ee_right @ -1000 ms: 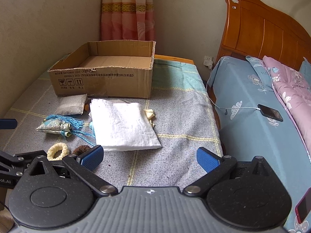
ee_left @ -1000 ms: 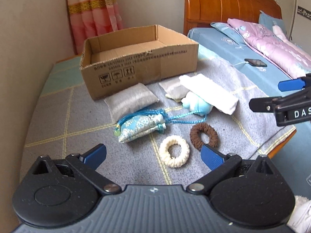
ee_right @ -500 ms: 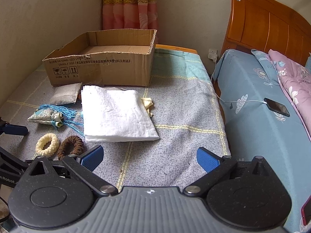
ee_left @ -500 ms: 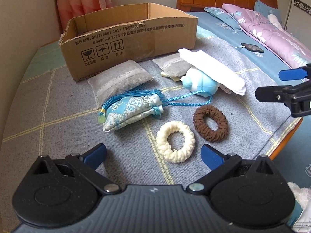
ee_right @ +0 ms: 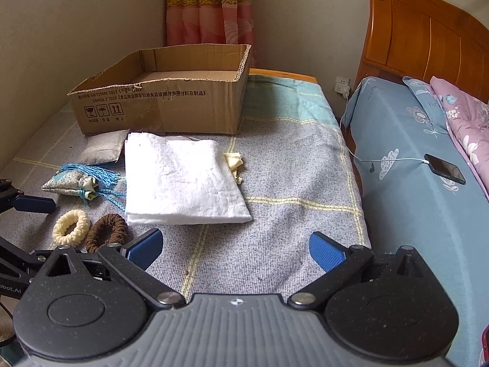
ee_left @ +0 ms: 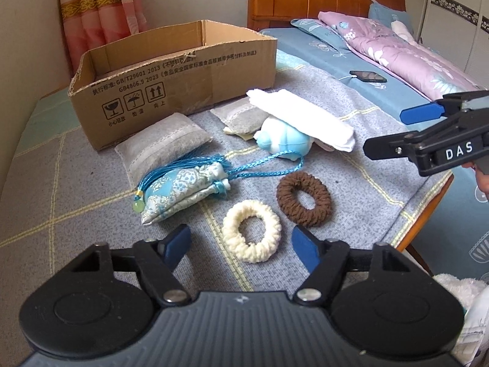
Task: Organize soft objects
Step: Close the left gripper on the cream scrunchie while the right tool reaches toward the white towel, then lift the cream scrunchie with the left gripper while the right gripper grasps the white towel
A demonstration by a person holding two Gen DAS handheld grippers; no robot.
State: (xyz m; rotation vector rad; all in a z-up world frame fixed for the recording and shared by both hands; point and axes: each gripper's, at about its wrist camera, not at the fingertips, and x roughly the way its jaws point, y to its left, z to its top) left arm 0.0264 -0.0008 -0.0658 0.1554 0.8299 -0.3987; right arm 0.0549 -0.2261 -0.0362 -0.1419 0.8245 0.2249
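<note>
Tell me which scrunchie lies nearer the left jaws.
The cream scrunchie, lying just ahead of the left jaws; the brown scrunchie lies farther off, to its right.

Bed w/ grey checked blanket carries: cardboard box, grey pouches, white cloth, blue sachet, cream scrunchie, brown scrunchie.

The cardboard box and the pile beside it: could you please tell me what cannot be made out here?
- Cardboard box floor: left wrist view, its front wall hides it.
- Blue squishy toy: right wrist view, hidden under the white folded cloth.
- Yellow cloth: both views, mostly covered by that cloth.
</note>
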